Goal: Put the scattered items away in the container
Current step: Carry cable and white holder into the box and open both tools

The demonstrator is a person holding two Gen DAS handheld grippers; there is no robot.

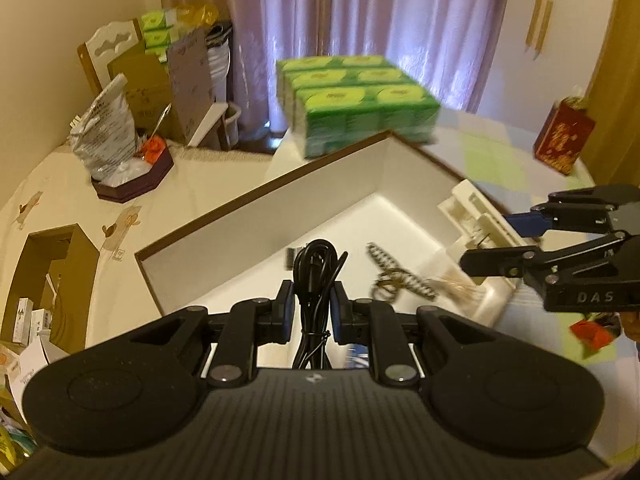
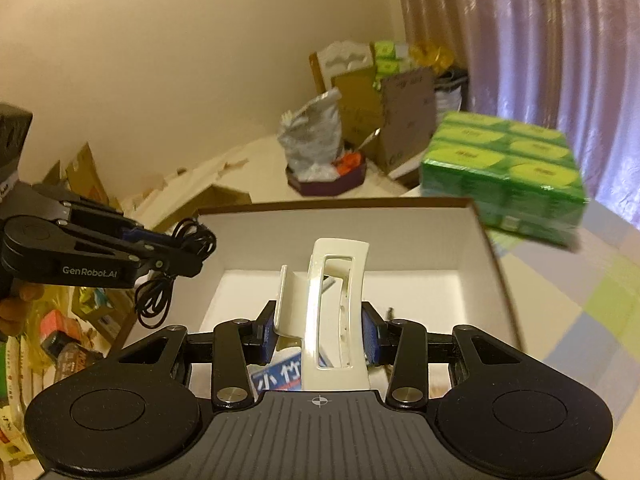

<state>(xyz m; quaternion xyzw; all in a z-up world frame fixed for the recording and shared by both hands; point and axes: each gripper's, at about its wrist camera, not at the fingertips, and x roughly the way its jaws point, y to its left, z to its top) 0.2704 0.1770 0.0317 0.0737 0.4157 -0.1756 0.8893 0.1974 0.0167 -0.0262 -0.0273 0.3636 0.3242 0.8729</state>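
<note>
Cream wall (image 2: 160, 60) at left. Mauve pleated curtains (image 1: 360, 20) across back, daylight glowing through. Pastel checked tablecloth (image 2: 580, 312) over table. Cardboard boxes (image 1: 152, 88) stacked in corner. Green tissue multipack (image 1: 360, 100) on table edge. Dim warm light.

Your left hand-held gripper (image 1: 314, 304) is pinching a coiled black cable (image 1: 314, 268) above the open white box (image 1: 224, 240), while your right one (image 2: 318, 330) is clamping a cream hair claw (image 2: 332, 300) over it; a patterned hair tie (image 1: 394, 276) is lying inside.
</note>
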